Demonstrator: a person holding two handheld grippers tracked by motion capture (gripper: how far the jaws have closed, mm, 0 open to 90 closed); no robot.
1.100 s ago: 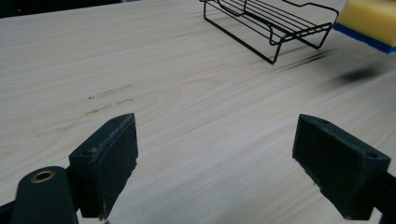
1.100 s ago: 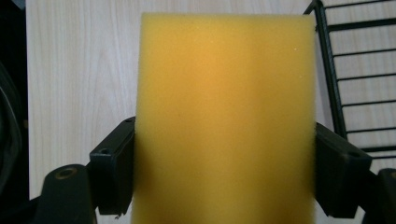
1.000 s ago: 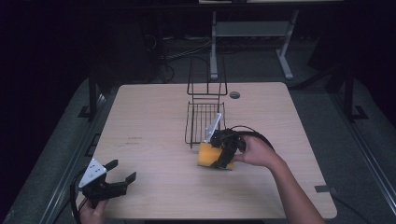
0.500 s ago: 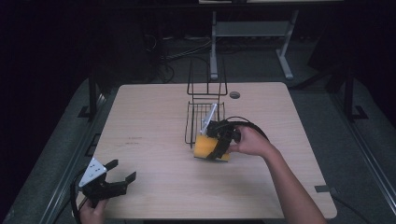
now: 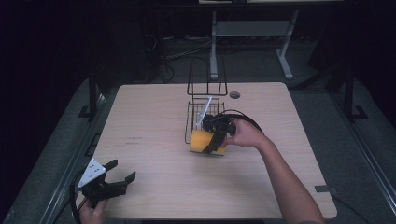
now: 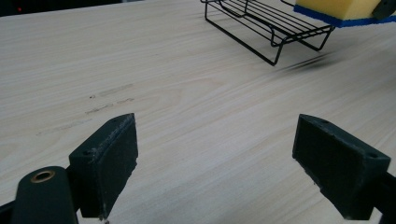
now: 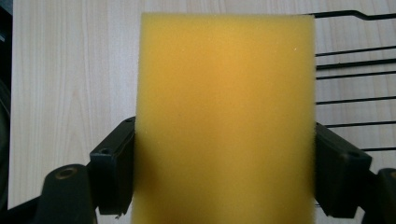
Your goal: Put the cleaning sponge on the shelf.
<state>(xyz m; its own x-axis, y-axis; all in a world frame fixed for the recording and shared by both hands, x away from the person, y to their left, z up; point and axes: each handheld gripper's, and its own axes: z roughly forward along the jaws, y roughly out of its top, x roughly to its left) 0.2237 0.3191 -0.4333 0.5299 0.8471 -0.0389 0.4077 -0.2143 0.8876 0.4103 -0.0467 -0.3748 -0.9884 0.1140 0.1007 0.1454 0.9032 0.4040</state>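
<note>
- High view: my right gripper [image 5: 215, 140] is clamped on the yellow sponge [image 5: 201, 141], held at the front edge of the wire rack [image 5: 205, 109].
- Sponge grasped and lifted; placement on the rack appears outstanding.
- My left gripper [image 5: 119, 178] idles with jaws spread, well apart from the rack.

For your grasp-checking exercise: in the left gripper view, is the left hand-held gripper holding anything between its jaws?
No, the left hand-held gripper has its jaws wide apart with bare wooden table between them.
</note>
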